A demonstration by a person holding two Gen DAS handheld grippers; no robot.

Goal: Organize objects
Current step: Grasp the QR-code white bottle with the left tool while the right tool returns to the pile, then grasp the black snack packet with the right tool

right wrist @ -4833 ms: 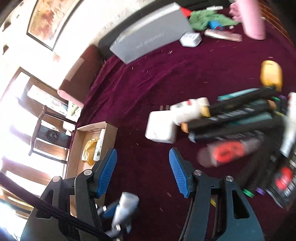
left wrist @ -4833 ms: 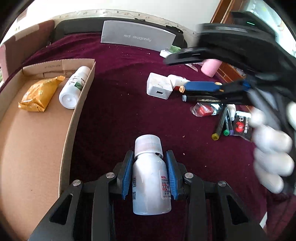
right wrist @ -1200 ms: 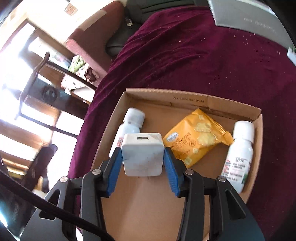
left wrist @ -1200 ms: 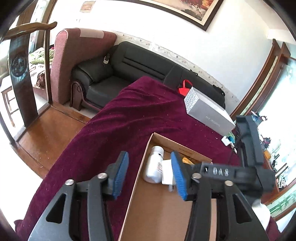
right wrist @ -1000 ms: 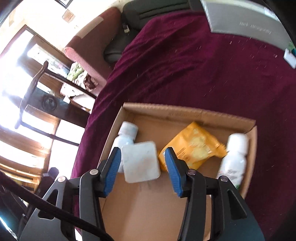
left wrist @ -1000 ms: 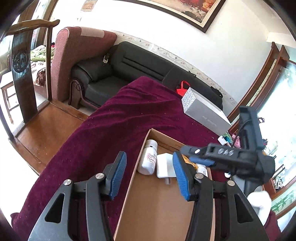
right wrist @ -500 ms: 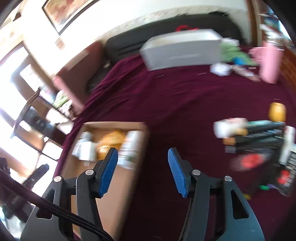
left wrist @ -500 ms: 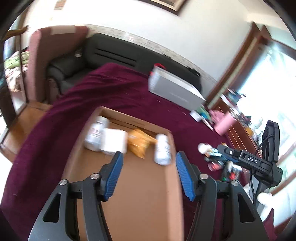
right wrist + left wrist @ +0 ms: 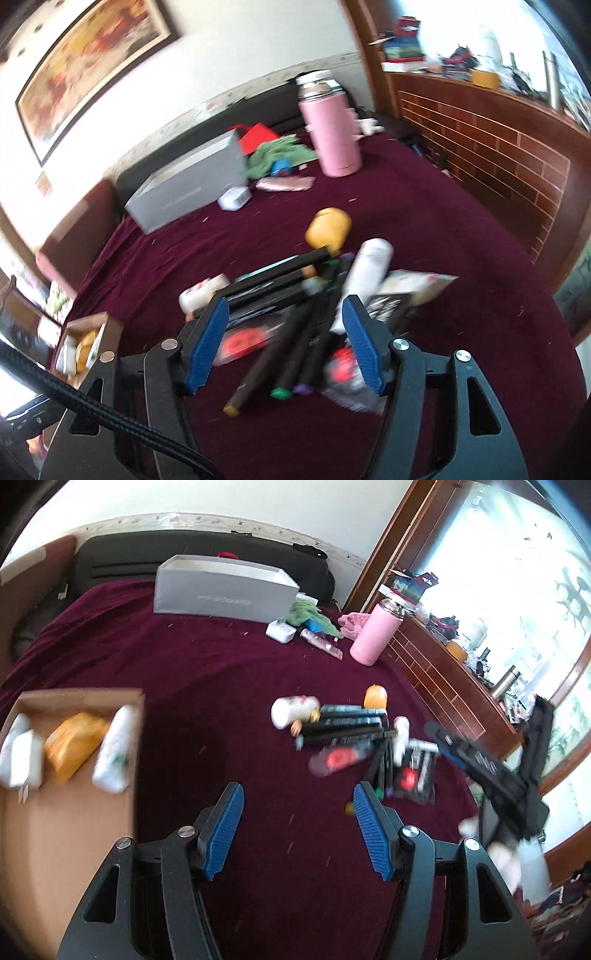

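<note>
A cardboard box (image 9: 66, 834) lies at the left on the maroon cloth; it holds two white bottles (image 9: 112, 747), a yellow packet (image 9: 72, 744) and a white charger (image 9: 26, 758). A pile of black markers (image 9: 347, 723), a white tube (image 9: 291, 710), a red-labelled packet (image 9: 341, 758) and a yellow object (image 9: 375, 696) lies right of centre. My left gripper (image 9: 297, 832) is open and empty above bare cloth. My right gripper (image 9: 286, 343) is open and hovers right over the markers (image 9: 295, 332); it also shows at the right in the left wrist view (image 9: 480, 760).
A grey carton (image 9: 221, 590), a pink flask (image 9: 375, 633), a green cloth (image 9: 306, 614) and a small white adapter (image 9: 280, 631) stand at the far side. A wooden cabinet (image 9: 443, 686) runs along the right edge. A black sofa (image 9: 147, 554) is behind.
Both grippers have swung from the box to the right. The right gripper let go of the white charger in the box and now hangs open over the marker pile.
</note>
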